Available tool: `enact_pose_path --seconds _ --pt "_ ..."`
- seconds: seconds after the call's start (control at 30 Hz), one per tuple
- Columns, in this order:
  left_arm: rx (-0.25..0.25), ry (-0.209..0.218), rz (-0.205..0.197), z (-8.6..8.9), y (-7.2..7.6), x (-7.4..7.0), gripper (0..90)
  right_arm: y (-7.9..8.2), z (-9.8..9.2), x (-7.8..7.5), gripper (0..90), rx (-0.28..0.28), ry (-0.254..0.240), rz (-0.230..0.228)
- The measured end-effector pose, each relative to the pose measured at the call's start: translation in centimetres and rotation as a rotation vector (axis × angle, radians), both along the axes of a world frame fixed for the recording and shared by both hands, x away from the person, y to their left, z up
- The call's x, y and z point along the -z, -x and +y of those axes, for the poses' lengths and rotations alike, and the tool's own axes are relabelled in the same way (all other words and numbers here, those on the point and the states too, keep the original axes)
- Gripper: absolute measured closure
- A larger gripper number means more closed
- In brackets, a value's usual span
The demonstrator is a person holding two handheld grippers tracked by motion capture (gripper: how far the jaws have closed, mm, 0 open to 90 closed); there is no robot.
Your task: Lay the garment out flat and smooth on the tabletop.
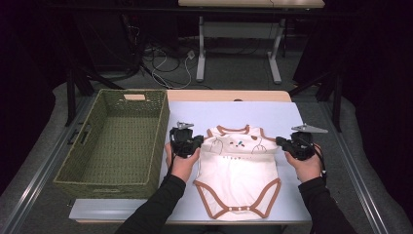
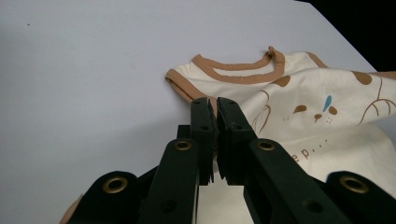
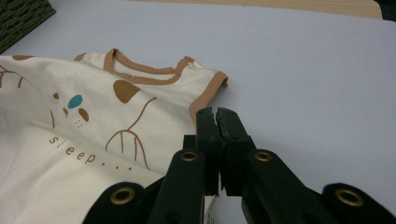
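The left gripper (image 1: 198, 142) is clamped on the left side edge of the cream baby bodysuit (image 1: 238, 170), and the right gripper (image 1: 281, 142) pinches the opposite side edge, so the garment spans between them on the pale table (image 1: 292, 117). Ahead of each pair of jaws lie the brown-trimmed neckline and sleeves. The pinched fabric is hidden between the pads, and the chest print is hard to read from above; a green woven basket (image 1: 117, 141) stands outside the left gripper.

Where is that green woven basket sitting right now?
In the high view, the basket sits at the table's left side, just left of the left hand-held gripper and the baby bodysuit.
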State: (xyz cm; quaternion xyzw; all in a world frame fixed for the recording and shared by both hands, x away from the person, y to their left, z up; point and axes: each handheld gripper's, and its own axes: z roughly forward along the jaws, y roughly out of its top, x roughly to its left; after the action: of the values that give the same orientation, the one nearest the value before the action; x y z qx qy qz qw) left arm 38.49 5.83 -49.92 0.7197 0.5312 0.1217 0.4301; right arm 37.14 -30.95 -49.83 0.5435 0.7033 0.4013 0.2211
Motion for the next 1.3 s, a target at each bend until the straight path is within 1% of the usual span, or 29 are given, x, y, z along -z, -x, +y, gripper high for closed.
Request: enact_pose_path --seconds 0.03,0.1,0.17,0.2,0.23,0.3,0.4,0.47,0.5,0.53,0.63,0.7,0.73,0.77,0.8,0.9,0.93,0.97,1.17,1.2,1.3 --pt "0.001 -0.002 0.001 0.0 0.2 0.1 86.0 0.2 0.0 0.0 88.5 -0.002 -0.013 0.003" --pt "0.001 -0.006 -0.004 0.2 0.4 0.2 86.0 0.6 -0.1 0.0 88.5 -0.006 -0.016 0.0" --pt "-0.003 -0.002 -0.004 0.3 0.7 0.2 86.0 1.0 -0.2 -0.1 88.5 -0.008 -0.014 0.003" --pt "-0.001 0.003 -0.001 0.4 0.8 0.3 86.0 1.1 -0.2 0.0 88.5 -0.004 -0.019 -0.007" --pt "0.003 0.004 -0.003 0.4 0.9 0.3 86.0 1.4 -0.3 -0.1 88.5 -0.01 -0.016 0.002" --pt "0.006 0.003 -0.004 0.4 1.2 0.3 86.0 1.8 -0.3 0.0 88.5 -0.012 -0.01 -0.006" --pt "0.019 0.002 -0.007 0.5 1.7 0.5 86.0 2.4 -0.5 0.3 88.5 -0.017 -0.006 0.006" --pt "0.022 0.003 -0.008 0.6 2.1 0.7 86.0 2.8 -0.6 0.6 88.5 -0.018 0.0 0.005" --pt "0.023 0.003 -0.009 0.7 2.2 0.8 86.0 3.0 -0.6 0.6 88.5 -0.018 -0.012 0.018" --pt "0.029 -0.001 -0.007 0.8 2.3 0.9 86.0 3.1 -0.7 0.7 88.5 -0.021 -0.007 0.02" --pt "0.036 0.004 0.001 1.0 2.8 1.4 86.0 3.5 -0.6 1.0 88.5 -0.028 -0.014 0.029" --pt "0.041 -0.002 0.007 1.1 3.1 1.7 86.0 3.7 -0.6 1.2 88.4 -0.028 -0.004 0.034" --pt "0.041 0.003 0.009 1.1 3.2 1.9 86.1 3.9 -0.6 1.2 88.4 -0.028 0.001 0.038" --pt "0.042 0.004 0.011 1.1 3.4 2.0 86.0 4.0 -0.6 1.4 88.4 -0.03 0.001 0.037" --pt "0.046 0.008 0.012 1.2 3.6 2.2 86.0 4.1 -0.5 1.6 88.4 -0.028 0.0 0.048" --pt "0.057 -0.007 0.016 1.3 3.9 2.5 86.0 4.3 -0.3 2.1 88.3 -0.039 0.009 0.067" --pt "0.058 -0.007 0.017 1.3 4.0 2.7 86.0 4.3 -0.4 2.2 88.3 -0.04 0.021 0.068" --pt "0.057 -0.005 0.018 1.4 4.1 2.9 86.0 4.3 -0.3 2.3 88.2 -0.041 0.012 0.075" --pt "0.064 0.007 0.027 1.5 4.7 3.8 85.8 4.5 -0.2 2.8 88.0 -0.047 0.011 0.099" --pt "0.07 0.001 0.027 1.5 4.9 3.9 85.8 4.6 -0.2 2.8 88.0 -0.048 0.018 0.1" --pt "0.077 -0.004 0.028 1.4 5.1 4.2 85.6 4.6 -0.2 3.0 87.4 -0.048 0.015 0.107"
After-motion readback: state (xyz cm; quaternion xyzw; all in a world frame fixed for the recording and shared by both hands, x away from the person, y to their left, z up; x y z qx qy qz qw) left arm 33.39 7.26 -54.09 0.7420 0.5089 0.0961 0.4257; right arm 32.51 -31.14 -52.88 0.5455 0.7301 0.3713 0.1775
